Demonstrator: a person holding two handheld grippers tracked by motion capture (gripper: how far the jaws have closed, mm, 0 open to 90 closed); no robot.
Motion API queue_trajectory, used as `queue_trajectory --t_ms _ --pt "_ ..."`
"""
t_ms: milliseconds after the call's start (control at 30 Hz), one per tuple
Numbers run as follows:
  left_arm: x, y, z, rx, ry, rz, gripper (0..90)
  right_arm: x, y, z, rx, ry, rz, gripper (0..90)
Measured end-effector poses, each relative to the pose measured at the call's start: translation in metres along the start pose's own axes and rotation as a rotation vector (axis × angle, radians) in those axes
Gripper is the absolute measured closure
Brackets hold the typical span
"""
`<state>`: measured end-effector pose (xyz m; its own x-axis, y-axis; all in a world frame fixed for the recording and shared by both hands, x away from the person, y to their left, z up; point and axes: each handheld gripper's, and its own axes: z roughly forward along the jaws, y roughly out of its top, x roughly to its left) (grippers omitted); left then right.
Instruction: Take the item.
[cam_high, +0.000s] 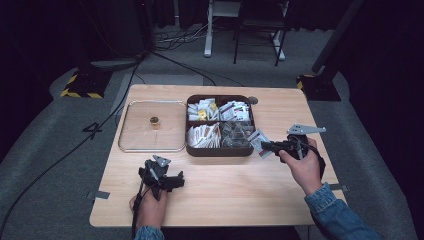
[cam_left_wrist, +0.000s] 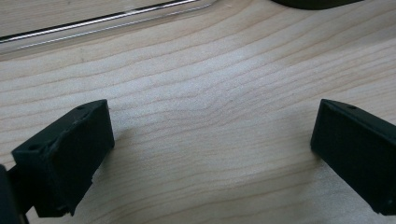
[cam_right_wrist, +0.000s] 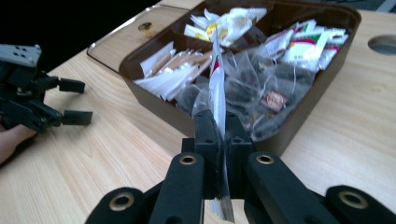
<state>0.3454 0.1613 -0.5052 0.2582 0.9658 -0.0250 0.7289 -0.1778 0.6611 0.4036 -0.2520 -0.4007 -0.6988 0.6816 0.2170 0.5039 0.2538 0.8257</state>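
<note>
The right tongs (cam_right_wrist: 223, 135) are pressed together on a single sachet (cam_right_wrist: 217, 88), a thin white packet seen edge-on in the right gripper view, its long axis running straight up and away from the jaws toward the box. In the high view the same sachet (cam_high: 259, 141) hangs at the tip of the right tongs (cam_high: 265, 147), just off the box's near right corner — outside the rim, not over a compartment. The left tongs (cam_high: 176, 181) are spread wide with nothing between them, resting low over the bare desk (cam_high: 225, 190) near its front edge; the left gripper view shows wood grain between the two jaws.

What the next move turns on is direction: the box (cam_high: 220, 150) lies ahead and to the left of the held sachet, its near wall between the sachet and the contents. The right hand (cam_high: 304, 167) is far the nearer one; the left hand (cam_high: 149, 207) is well apart from the box.

Counted: one dark brown box with four compartments, each holding a heap of sachets too many and too overlapped to number — white and yellow packets at the far left, white with red and green print at the far right, plain white paper ones at the near left, clear pouches with dark contents at the near right. One clear lid (cam_high: 152, 126) with one small knob lies flat on the desk just left of the box. Two tongs, one sachet in hand.
</note>
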Motion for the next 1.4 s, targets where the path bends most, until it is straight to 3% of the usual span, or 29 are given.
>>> queue_trajectory --t_ms 400,567,933,1400 --pt "0.000 0.000 0.000 0.000 0.001 0.000 0.0 -0.008 -0.041 0.006 0.046 -0.020 0.051 87.8" --pt "0.000 0.000 0.000 0.000 0.001 0.000 0.0 -0.007 -0.053 0.010 0.076 -0.016 0.048 87.8" --pt "0.000 0.000 0.000 0.001 0.001 0.000 0.0 -0.003 -0.062 0.018 0.159 -0.028 0.034 87.8" --pt "0.000 0.000 0.000 0.000 0.001 0.000 0.0 -0.012 -0.066 0.020 0.196 -0.056 0.069 83.9"
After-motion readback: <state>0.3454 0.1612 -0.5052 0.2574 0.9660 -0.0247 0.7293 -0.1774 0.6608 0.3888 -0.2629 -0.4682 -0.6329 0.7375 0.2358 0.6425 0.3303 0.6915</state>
